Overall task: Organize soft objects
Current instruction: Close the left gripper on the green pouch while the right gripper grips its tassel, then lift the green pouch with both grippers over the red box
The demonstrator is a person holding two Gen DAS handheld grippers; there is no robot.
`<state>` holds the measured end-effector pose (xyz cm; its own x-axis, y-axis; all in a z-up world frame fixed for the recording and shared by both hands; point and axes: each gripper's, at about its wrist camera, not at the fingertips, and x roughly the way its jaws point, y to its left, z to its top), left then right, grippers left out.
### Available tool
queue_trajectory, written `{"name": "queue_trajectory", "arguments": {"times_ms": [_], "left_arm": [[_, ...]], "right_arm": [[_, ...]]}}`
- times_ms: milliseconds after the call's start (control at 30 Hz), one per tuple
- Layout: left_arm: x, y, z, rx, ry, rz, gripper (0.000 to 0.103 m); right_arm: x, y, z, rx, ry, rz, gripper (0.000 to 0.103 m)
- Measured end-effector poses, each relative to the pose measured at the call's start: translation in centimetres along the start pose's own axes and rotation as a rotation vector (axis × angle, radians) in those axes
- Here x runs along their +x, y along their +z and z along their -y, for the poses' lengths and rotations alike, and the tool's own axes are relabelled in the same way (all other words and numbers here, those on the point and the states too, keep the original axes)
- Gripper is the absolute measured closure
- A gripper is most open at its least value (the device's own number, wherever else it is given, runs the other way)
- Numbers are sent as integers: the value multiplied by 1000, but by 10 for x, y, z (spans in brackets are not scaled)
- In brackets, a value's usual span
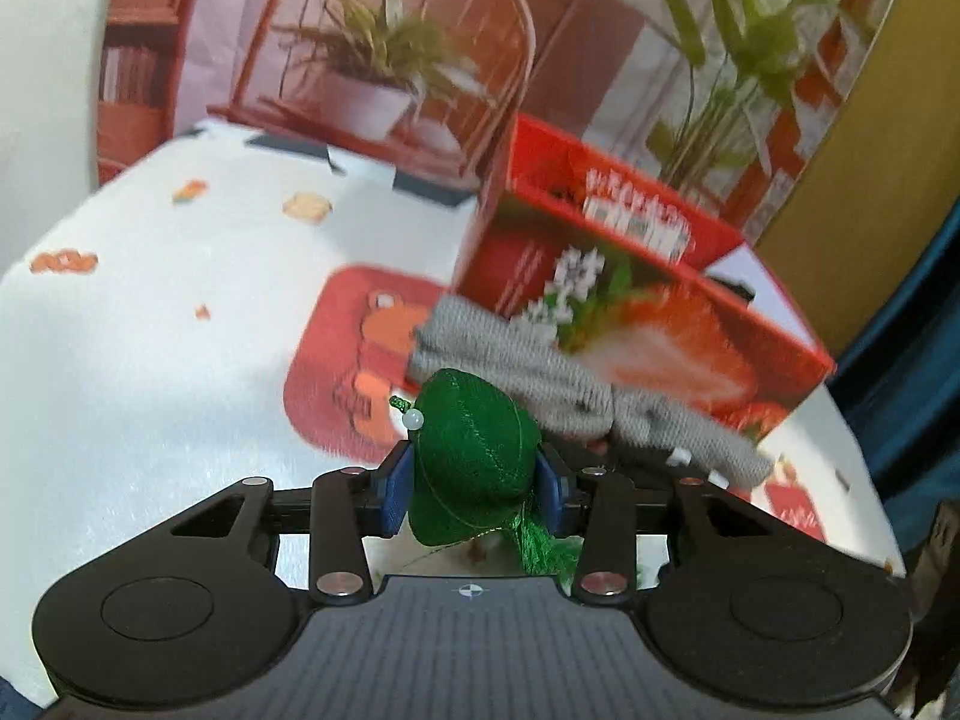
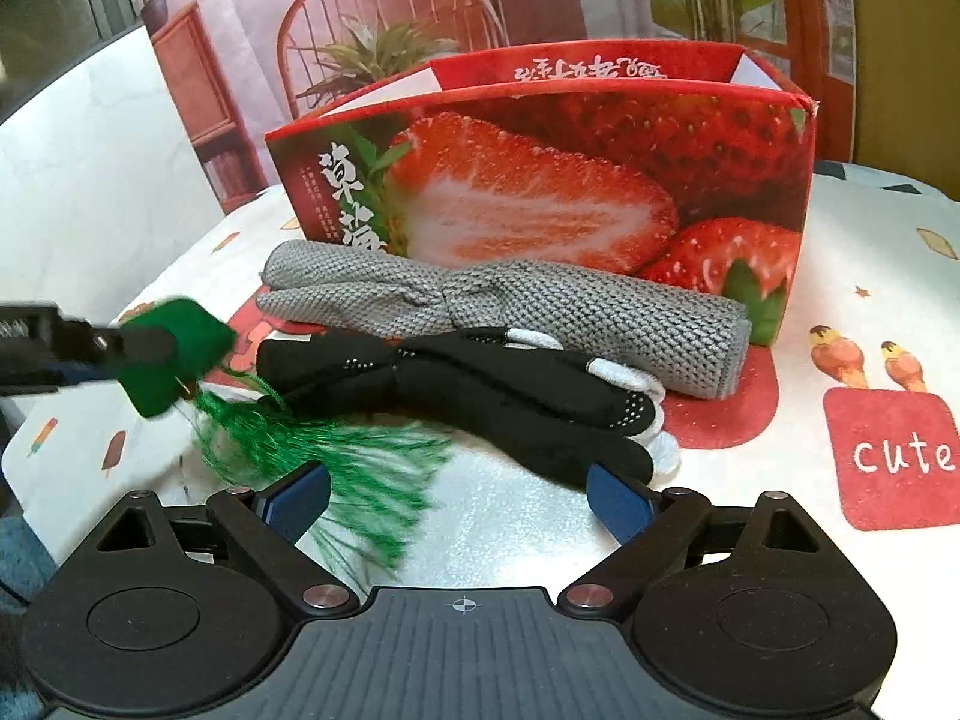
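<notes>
My left gripper point(image 1: 474, 489) is shut on a green stuffed sachet point(image 1: 474, 456) with a white bead and a green tassel point(image 1: 540, 546), held above the tablecloth. In the right wrist view the sachet point(image 2: 174, 354) shows at the left with its tassel point(image 2: 336, 468) trailing down. My right gripper point(image 2: 459, 495) is open and empty, just in front of a black and white glove point(image 2: 480, 384). A grey knitted glove point(image 2: 540, 312) lies behind it, against the open red strawberry box point(image 2: 540, 192). The box point(image 1: 648, 300) and the grey glove point(image 1: 540, 372) also show in the left wrist view.
The table carries a white cloth point(image 2: 870, 276) with red patches and small ice-cream prints. A printed backdrop with a chair and plants point(image 2: 384, 30) stands behind the box. The table edge runs along the left point(image 2: 36, 456).
</notes>
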<state>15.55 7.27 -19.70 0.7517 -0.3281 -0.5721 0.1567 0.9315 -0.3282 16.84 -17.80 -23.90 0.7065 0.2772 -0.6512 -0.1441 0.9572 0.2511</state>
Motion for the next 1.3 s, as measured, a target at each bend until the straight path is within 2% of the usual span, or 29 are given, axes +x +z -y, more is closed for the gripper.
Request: {"name": "queue_trajectory", "arguments": {"times_ms": [167, 367, 633, 767, 867, 933, 1100, 1300], "left_arm": [[-10, 8, 13, 19, -33, 28, 59], [3, 13, 43, 65, -128, -15, 59], [29, 17, 86, 148, -249, -80, 59], [40, 17, 100, 179, -285, -109, 59], [43, 15, 106, 193, -305, -124, 59], [45, 13, 107, 196, -316, -132, 59], [47, 11, 107, 188, -321, -128, 59], [41, 7, 101, 165, -328, -103, 58]], "right_arm": [[-1, -1, 0, 1, 4, 0, 12], [-5, 1, -4, -22, 15, 18, 13], [-14, 6, -10, -66, 40, 68, 22], [-21, 12, -13, -95, 51, 104, 26], [-26, 18, -14, -123, 53, 137, 33], [-29, 21, -12, -116, 70, 156, 47], [-32, 22, -8, -112, 110, 156, 61], [-33, 22, -13, -131, 120, 156, 65]]}}
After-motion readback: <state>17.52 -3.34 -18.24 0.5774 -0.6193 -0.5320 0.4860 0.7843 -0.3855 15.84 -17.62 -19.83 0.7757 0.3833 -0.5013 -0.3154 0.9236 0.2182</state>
